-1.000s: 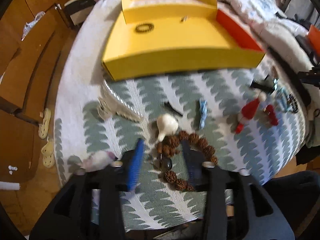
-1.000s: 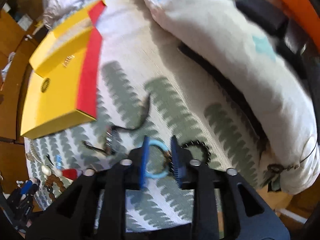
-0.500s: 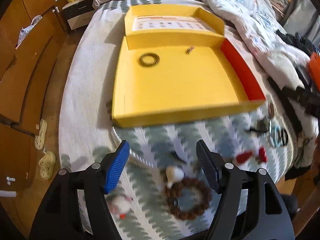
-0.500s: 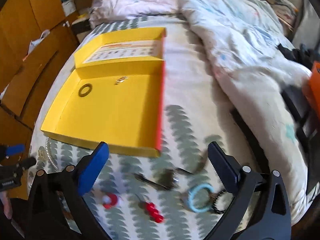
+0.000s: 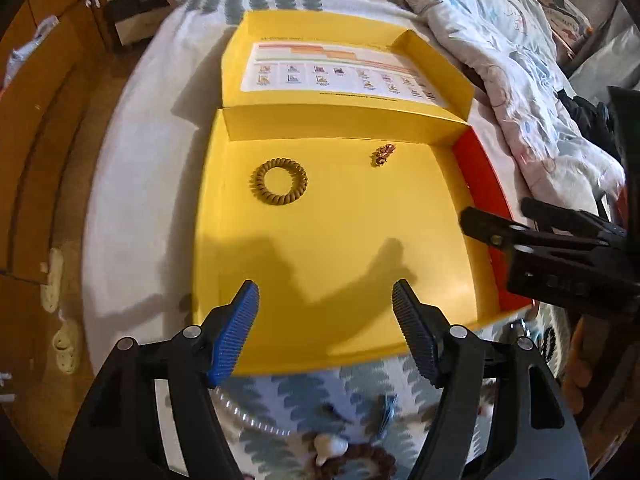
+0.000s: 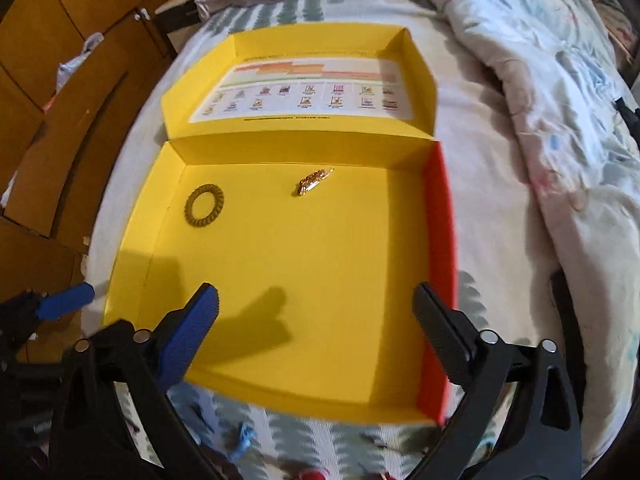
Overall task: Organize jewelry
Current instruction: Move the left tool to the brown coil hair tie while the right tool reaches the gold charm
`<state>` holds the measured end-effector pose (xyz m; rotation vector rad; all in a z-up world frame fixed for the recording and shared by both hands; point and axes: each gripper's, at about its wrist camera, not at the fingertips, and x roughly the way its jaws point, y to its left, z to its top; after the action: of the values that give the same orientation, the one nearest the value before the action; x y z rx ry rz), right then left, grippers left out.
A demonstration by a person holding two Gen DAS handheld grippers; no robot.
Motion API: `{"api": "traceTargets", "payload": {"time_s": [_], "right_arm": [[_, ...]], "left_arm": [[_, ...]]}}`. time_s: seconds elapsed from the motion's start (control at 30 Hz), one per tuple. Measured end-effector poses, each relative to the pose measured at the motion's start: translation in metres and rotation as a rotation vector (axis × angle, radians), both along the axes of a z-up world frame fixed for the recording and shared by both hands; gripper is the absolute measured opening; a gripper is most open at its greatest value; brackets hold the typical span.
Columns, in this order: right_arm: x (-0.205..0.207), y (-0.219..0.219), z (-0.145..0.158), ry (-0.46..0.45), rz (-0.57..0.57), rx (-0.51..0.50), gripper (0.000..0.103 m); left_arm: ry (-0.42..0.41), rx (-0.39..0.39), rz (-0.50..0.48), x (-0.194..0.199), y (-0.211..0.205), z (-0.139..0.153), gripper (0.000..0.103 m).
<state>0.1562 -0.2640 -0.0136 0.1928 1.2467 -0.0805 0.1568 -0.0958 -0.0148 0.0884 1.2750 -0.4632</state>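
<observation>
Both tools hang empty over the near edge of the box, so by the look of it the work sits between picks, with nothing carried and most of the pieces not yet put away. The left tool (image 5: 325,336) has its ribbed blue pads spread wide apart with nothing between them; the right tool (image 6: 316,332) is likewise gaping, one pad blue, the other dark and finely knurled.

Nearest, below the left tool, loose pieces lie on the bed's white-and-green patterned cover (image 5: 304,396): a curved strand of pale pearl-like beads (image 5: 244,414), a bracelet of knobbly brown seed-like beads (image 5: 372,460) with a small white shell-shaped piece (image 5: 330,446) touching it, and a blurred blue clip (image 6: 244,440) seen past the right tool. Further small items at the right edge are too smeared to name.

The next move likely calls for one tool to drop back to this cluster, close on a single piece and lift it over the low front wall. The bead strands are limp and will drape, so a grip near the middle seems safest.

Beyond them sits the shallow yellow cardboard box (image 5: 344,240), smooth and matte, with one red side wall (image 6: 440,240). Two things already lie on its floor toward the back: a mustard spiral coil hair tie (image 5: 279,181), springy-looking, and well apart from it a small glittering gold clasp-like piece (image 6: 314,181). Farther still, the open lid lies flat, bearing a printed white chart (image 6: 304,94). A rumpled pale quilt (image 6: 540,80) fills the far right.
</observation>
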Motion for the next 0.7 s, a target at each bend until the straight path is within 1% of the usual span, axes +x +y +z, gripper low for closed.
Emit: {"api": "traceTargets", "payload": {"time_s": [0.07, 0.13, 0.2, 0.33, 0.43, 0.53, 0.63, 0.7], "right_arm": [[0.015, 0.002, -0.012, 0.030, 0.004, -0.012, 0.078], [0.031, 0.000, -0.023, 0.056, 0.000, -0.012, 0.070], [0.045, -0.002, -0.032, 0.070, 0.006, 0.003, 0.069], [0.072, 0.002, -0.046, 0.097, 0.033, 0.025, 0.059], [0.087, 0.004, -0.058, 0.124, 0.052, 0.025, 0.055], [0.099, 0.000, -0.068, 0.147, 0.052, 0.040, 0.051], [0.107, -0.004, -0.077, 0.162, 0.046, 0.036, 0.050], [0.112, -0.008, -0.083, 0.168, 0.039, 0.032, 0.049]], "left_arm": [[0.020, 0.000, -0.002, 0.012, -0.001, -0.007, 0.069], [0.041, -0.009, -0.006, 0.023, -0.002, -0.013, 0.069], [0.044, -0.013, -0.019, 0.031, -0.002, -0.015, 0.069], [0.074, -0.027, -0.049, 0.049, -0.005, -0.024, 0.069], [0.091, -0.039, -0.066, 0.060, -0.007, -0.032, 0.069], [0.095, -0.014, -0.067, 0.069, -0.010, -0.045, 0.069], [0.113, -0.006, -0.058, 0.077, -0.011, -0.058, 0.069], [0.105, 0.016, -0.047, 0.080, -0.011, -0.065, 0.069]]}}
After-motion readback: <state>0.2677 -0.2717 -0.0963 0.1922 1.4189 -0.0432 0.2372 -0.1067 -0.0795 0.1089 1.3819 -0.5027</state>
